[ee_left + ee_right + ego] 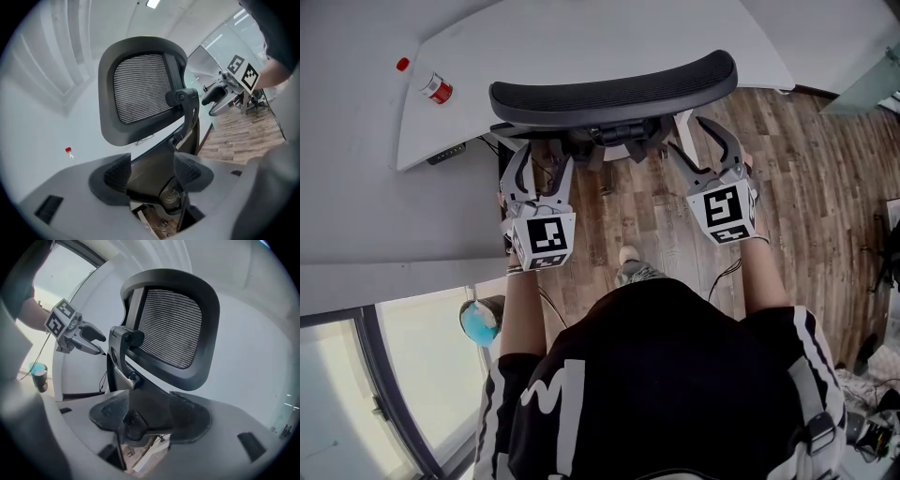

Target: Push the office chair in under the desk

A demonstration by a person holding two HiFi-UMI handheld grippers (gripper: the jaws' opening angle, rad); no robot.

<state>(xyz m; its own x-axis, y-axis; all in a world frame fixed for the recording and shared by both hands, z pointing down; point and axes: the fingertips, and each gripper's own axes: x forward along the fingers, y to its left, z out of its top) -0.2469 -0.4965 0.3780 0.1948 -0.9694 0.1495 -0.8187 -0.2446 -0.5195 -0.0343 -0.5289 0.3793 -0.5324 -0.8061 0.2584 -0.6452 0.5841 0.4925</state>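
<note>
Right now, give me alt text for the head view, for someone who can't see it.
Seen from above, a person holds the left gripper and right gripper, jaws apart, at the back of a black chair that stands at a white desk. A small red-and-white item lies on the desk.

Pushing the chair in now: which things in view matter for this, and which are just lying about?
In the job: black mesh-backed office chair, white desk, left gripper, right gripper.
Lying about: small red-and-white bottle and small red object on the desk; blue-lined dark container on the floor.
</note>
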